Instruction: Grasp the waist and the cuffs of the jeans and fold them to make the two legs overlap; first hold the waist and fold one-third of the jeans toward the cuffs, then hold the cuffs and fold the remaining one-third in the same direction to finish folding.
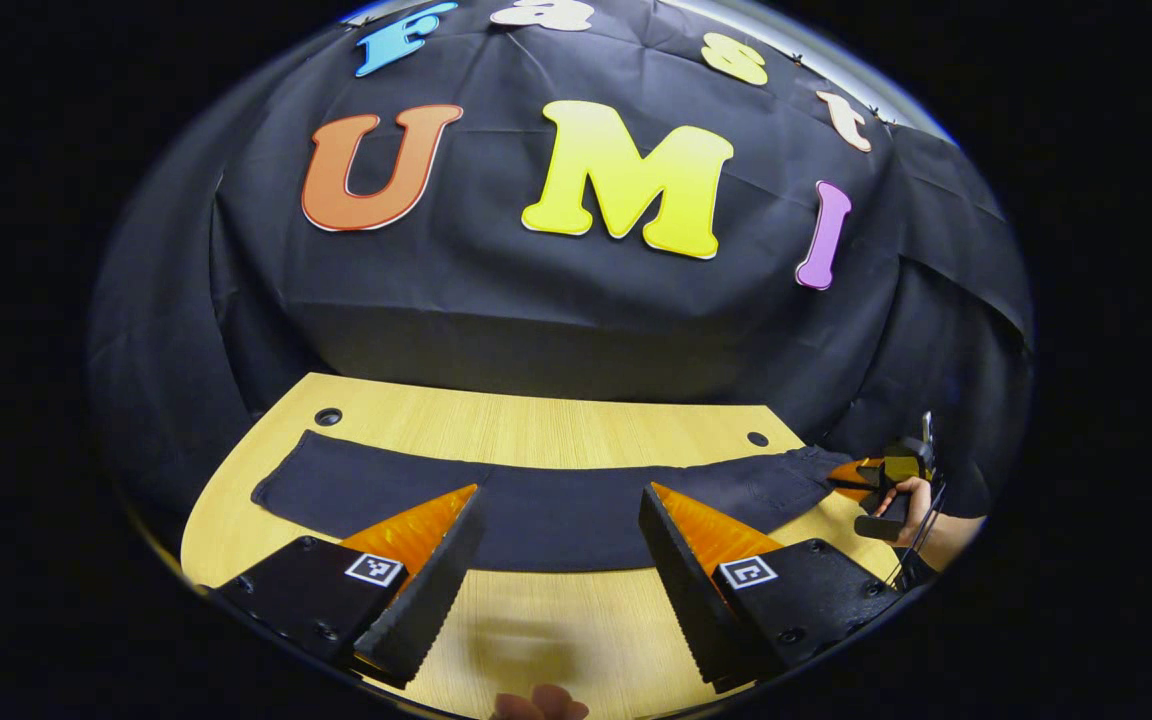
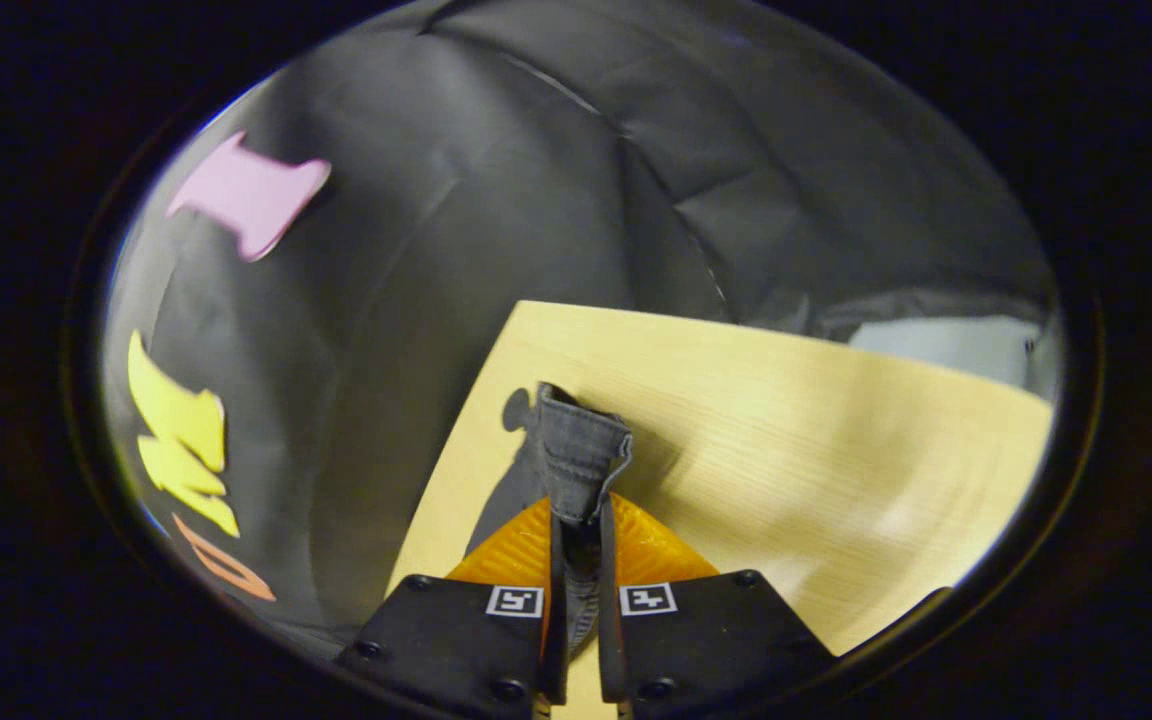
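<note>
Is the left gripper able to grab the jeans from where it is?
Probably yes. The left gripper is open, and the jeans lie flat on the table just ahead with nothing between them.

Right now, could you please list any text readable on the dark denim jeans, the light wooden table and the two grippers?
On the dark denim jeans: none.
On the light wooden table: none.
On the left gripper: two square black-and-white coded markers, patterns, no words.
On the right gripper: two like patterns, no words.
</note>
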`<action>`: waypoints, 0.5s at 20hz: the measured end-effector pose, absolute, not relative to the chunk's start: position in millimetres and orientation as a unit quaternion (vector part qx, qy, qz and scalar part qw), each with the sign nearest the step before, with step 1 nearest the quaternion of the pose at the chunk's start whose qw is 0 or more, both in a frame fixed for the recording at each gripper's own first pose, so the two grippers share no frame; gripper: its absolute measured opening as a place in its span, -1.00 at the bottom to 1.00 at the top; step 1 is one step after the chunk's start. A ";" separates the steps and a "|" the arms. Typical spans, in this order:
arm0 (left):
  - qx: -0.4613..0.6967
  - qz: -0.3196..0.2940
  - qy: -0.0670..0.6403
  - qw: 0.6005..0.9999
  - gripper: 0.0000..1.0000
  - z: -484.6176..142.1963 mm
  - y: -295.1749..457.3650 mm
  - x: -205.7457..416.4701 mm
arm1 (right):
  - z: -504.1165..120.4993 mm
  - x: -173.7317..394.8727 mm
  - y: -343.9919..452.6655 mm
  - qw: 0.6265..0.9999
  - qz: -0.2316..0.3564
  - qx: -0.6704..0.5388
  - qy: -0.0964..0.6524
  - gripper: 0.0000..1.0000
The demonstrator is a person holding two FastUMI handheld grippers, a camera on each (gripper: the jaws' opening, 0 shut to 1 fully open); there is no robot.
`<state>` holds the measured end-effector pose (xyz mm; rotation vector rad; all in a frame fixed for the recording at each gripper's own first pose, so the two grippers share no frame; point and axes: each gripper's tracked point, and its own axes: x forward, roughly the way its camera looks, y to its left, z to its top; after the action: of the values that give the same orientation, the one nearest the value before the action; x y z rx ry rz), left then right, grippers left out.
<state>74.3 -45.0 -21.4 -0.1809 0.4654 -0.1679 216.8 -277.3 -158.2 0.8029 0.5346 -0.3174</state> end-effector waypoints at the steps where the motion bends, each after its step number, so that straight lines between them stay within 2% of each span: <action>1: -0.094 -0.081 0.233 0.965 0.97 -24.2 -42.9 74.3 | -151.0 218.8 -269.1 0.891 -0.141 0.350 0.251 -0.81; 3: -0.100 -0.075 0.238 0.963 0.97 -27.2 -40.4 71.6 | -135.2 221.0 -250.9 0.922 -0.117 0.280 0.241 -0.74; 6: -0.104 -0.064 0.241 0.963 0.97 -28.7 -32.2 66.9 | -115.9 221.0 -215.2 0.955 -0.078 0.175 0.226 -0.74; 10: -0.111 -0.048 0.245 0.962 0.97 -31.4 -18.2 60.7 | -112.5 219.6 -179.2 0.973 -0.027 0.085 0.211 -0.80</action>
<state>60.7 -18.2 -31.4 -0.2246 0.4967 -0.0977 219.6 -179.2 -112.5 0.1707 0.4263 -0.0547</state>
